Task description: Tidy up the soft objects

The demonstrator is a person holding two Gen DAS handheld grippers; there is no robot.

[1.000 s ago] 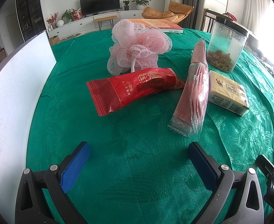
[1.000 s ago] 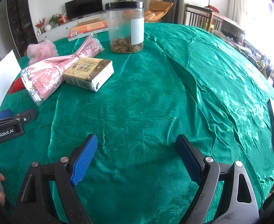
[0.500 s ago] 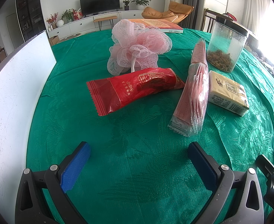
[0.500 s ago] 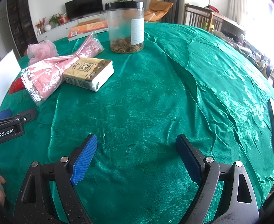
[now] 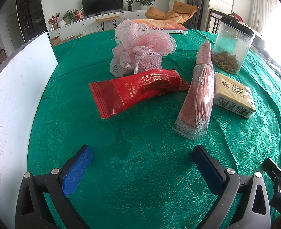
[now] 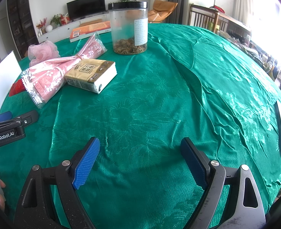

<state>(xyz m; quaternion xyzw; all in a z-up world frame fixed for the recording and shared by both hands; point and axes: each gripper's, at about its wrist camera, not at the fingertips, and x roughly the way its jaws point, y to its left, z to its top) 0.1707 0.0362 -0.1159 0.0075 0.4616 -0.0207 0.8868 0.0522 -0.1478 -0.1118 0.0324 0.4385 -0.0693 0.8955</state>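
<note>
On the green tablecloth [image 5: 140,171] lie a pink mesh bath pouf [image 5: 140,45], a red snack packet [image 5: 140,89], a pink plastic-wrapped bundle [image 5: 199,95] and a tan tissue pack [image 5: 232,95]. My left gripper [image 5: 142,164] is open and empty, near the front edge, short of the red packet. My right gripper [image 6: 140,158] is open and empty over bare cloth. In the right wrist view the tissue pack [image 6: 92,74], the pink bundle [image 6: 52,76] and the pouf [image 6: 43,52] lie far left.
A clear jar with a black lid [image 5: 232,47] holding dried bits stands at the back right, also in the right wrist view [image 6: 130,28]. An orange book [image 5: 159,25] lies at the far edge. A white board [image 5: 12,105] stands along the left edge.
</note>
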